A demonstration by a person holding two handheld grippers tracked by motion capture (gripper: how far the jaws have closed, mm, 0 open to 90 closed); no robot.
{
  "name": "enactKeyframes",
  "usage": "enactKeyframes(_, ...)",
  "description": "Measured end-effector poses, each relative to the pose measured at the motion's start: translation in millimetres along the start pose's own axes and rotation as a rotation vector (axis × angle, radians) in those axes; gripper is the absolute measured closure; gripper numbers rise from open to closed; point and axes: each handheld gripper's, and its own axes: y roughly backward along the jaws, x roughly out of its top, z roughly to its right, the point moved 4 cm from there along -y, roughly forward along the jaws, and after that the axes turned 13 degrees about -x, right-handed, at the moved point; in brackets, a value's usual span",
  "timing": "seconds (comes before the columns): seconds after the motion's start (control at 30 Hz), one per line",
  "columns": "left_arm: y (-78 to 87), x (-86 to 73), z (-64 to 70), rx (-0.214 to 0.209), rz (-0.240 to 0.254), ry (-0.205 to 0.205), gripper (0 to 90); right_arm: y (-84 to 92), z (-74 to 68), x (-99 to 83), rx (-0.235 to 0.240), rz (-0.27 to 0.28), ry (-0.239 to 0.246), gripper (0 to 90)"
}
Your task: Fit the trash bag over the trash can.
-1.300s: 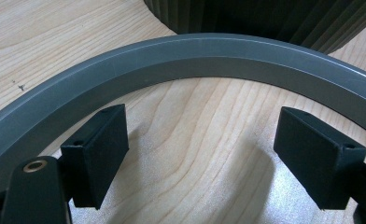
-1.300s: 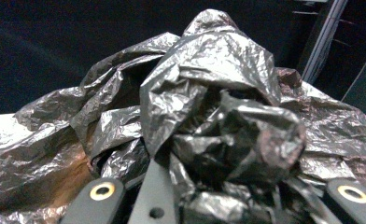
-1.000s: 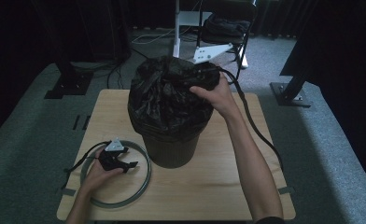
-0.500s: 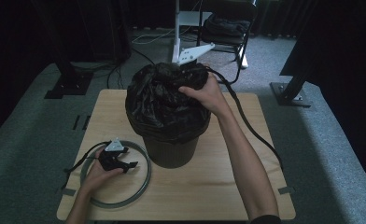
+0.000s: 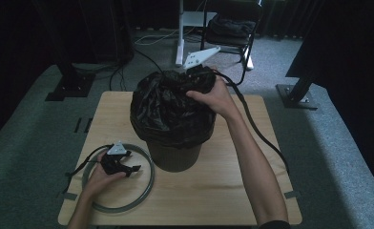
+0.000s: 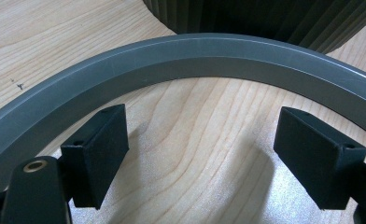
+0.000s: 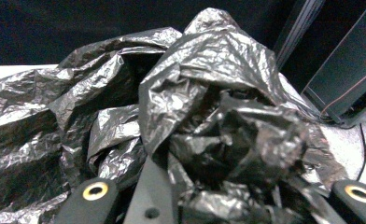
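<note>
No text, label, brand, number or sign can be read on anything shown in these views.

Light wooden table (image 5: 252, 191), square-topped, set on grey carpet (image 5: 27, 157) at the centre of the high view, with strips of dark tape at its left and right edges. Directly on it, at centre: a dark ribbed bin (image 5: 171, 155), lined with a crumpled black bag (image 5: 168, 107). At lower left, just beside the bin's base: a flat grey ring (image 5: 144, 188), with the left gripper (image 5: 128, 168) resting on the wood inside it, jaws apart.
</note>
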Motion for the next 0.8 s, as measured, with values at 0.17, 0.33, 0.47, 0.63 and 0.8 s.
enactKeyframes(0.17,0.1,0.0,-0.1,-0.001,0.000,0.000,18.2,1.3,2.6,-6.4,0.003,-0.012,-0.002,74.7)
enactKeyframes(0.33,-0.2,0.1,0.3,0.001,0.002,0.002,18.2,4.8,1.3,-7.1,0.015,-0.006,-0.001,54.5)
enactKeyframes(0.47,-0.2,0.1,0.3,0.001,0.001,0.001,18.2,9.0,-0.4,-6.6,0.046,0.011,0.006,44.5)
enactKeyframes(0.63,-0.2,0.1,0.3,0.002,0.001,0.001,18.2,15.1,-1.6,-5.2,0.100,0.050,-0.001,34.6)
enactKeyframes(0.8,-0.3,0.0,0.4,0.003,0.000,0.000,18.2,19.2,-2.1,-3.4,0.103,0.080,-0.003,27.5)
